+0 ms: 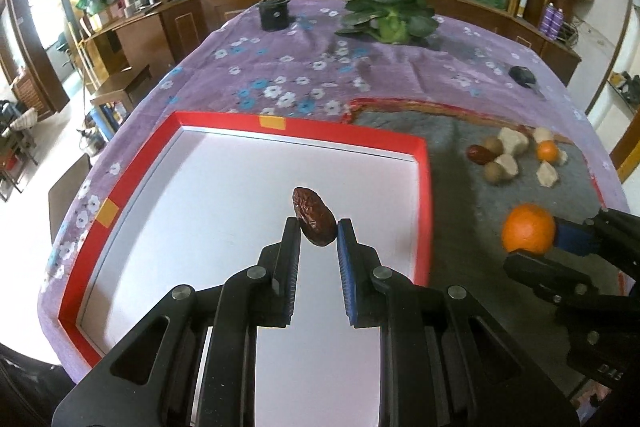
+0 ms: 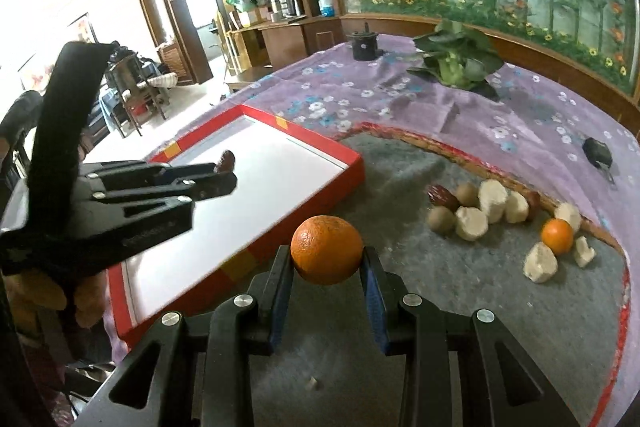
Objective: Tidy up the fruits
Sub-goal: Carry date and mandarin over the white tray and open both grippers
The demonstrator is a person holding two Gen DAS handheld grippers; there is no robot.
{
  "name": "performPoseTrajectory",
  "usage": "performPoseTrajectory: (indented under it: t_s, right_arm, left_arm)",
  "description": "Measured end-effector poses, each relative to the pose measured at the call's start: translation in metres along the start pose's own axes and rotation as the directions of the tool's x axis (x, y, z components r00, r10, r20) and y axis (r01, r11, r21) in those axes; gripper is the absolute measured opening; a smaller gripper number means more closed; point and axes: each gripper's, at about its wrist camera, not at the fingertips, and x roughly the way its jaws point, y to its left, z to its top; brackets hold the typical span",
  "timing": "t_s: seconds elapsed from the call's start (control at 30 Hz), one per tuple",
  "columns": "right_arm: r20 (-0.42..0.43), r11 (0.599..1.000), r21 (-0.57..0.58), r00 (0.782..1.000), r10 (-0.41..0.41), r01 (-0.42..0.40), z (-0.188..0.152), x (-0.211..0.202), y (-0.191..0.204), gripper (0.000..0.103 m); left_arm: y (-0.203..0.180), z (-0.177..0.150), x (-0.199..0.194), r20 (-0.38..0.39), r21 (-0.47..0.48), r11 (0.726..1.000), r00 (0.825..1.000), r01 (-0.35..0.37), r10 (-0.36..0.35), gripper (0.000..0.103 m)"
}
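Note:
My left gripper [image 1: 318, 227] is shut on a wrinkled brown date [image 1: 313, 215] and holds it above the white floor of the red-rimmed tray [image 1: 424, 187]. In the right wrist view the same gripper [image 2: 224, 171] reaches over the tray [image 2: 352, 163] with the date [image 2: 226, 161] at its tips. My right gripper [image 2: 326, 259] is shut on an orange [image 2: 327, 249], held over the grey mat just right of the tray; from the left wrist the orange [image 1: 529, 228] shows at the right. A pile of fruit lies on the mat: another date [image 2: 442, 197], brown round fruits [image 2: 441, 220], white chunks [image 2: 493, 200], a small orange [image 2: 557, 235].
The grey mat [image 2: 440, 307] lies on a purple flowered cloth [image 2: 400, 95]. At the far end stand a black pot [image 2: 364, 45] and a leafy green vegetable [image 2: 456, 61]. A small black object [image 2: 597, 151] lies at the right edge. Wooden shelves and a glass cabinet stand behind.

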Motion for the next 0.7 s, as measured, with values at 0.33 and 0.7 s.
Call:
performPoseTrajectory:
  t_s: [0.33, 0.7]
  right_arm:
    - [-0.029, 0.997, -0.039, 0.998, 0.061, -0.062, 0.039, 0.039, 0.019, 0.033]
    - [-0.124, 0.997, -0.074, 0.992, 0.026, -0.036, 0.062, 0.102, 0.021, 0.033]
  left_arm:
    - [0.034, 0.023, 0.032, -0.04, -0.067, 0.997, 0.998, -0.044, 0.041, 0.018]
    - [0.046, 0.04, 0.062, -0.08, -0.105, 0.992, 0.995, -0.07, 0.062, 0.018]
